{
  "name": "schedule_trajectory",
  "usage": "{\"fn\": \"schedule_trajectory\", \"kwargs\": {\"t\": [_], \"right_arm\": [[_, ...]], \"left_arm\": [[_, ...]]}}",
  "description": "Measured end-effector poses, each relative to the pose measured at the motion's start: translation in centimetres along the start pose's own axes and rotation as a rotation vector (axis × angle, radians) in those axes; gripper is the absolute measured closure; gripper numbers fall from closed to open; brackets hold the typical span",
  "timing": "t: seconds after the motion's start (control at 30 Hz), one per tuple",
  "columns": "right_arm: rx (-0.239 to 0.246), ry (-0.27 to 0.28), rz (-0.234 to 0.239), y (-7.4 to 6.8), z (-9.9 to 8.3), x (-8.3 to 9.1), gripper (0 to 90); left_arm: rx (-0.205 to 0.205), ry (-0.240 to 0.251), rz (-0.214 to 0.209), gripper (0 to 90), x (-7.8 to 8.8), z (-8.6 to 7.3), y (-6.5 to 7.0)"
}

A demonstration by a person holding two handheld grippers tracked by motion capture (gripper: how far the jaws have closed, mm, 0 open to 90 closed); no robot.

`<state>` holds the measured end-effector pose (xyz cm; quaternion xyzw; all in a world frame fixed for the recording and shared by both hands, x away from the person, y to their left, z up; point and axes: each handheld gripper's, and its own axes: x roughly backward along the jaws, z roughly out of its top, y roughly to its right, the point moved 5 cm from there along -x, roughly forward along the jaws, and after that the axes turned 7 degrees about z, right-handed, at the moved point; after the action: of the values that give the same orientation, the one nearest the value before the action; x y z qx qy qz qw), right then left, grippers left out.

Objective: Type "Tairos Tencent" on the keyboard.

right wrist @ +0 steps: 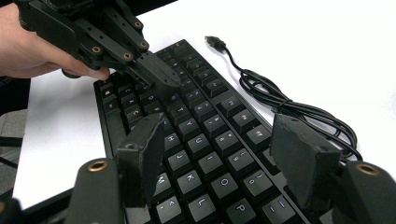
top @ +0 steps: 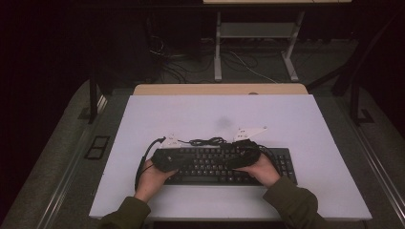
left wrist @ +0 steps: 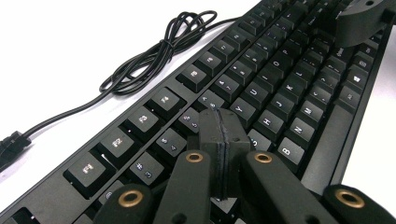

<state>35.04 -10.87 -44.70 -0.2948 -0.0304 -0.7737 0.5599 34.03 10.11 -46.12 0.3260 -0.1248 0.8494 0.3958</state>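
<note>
While both hands rested over the black keyboard (top: pixel 224 164) near the front of the white table (top: pixel 305 124), the left gripper (left wrist: pixel 219 126) had its jaws pressed flat together, empty, its tip just above the number and letter keys. The right gripper (right wrist: pixel 219 154) hung over the keys with its jaws spread, grasping nothing. Behind the keyboard lay its coiled cable (left wrist: pixel 154 51).
</note>
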Motion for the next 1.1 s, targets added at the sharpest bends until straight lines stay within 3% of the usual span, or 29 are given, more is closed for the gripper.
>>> {"fn": "schedule_trajectory", "kwargs": {"t": [0.5, 0.87, 1.1], "right_arm": [[-0.002, 0.001, -0.003, 0.0, 0.0, 0.0, 34.9], [-0.001, 0.004, -0.007, 0.1, 0.0, 0.1, 35.2], [-0.009, -0.014, -0.013, 0.2, -0.2, -0.1, 39.7]], "left_arm": [[0.013, 0.022, -0.004, 82.8, 0.9, -0.1, 0.0], [0.014, 0.041, 0.008, 64.4, 2.0, -0.5, -0.1], [0.0, 0.055, 0.007, 47.6, 2.6, -0.9, -0.1]]}}
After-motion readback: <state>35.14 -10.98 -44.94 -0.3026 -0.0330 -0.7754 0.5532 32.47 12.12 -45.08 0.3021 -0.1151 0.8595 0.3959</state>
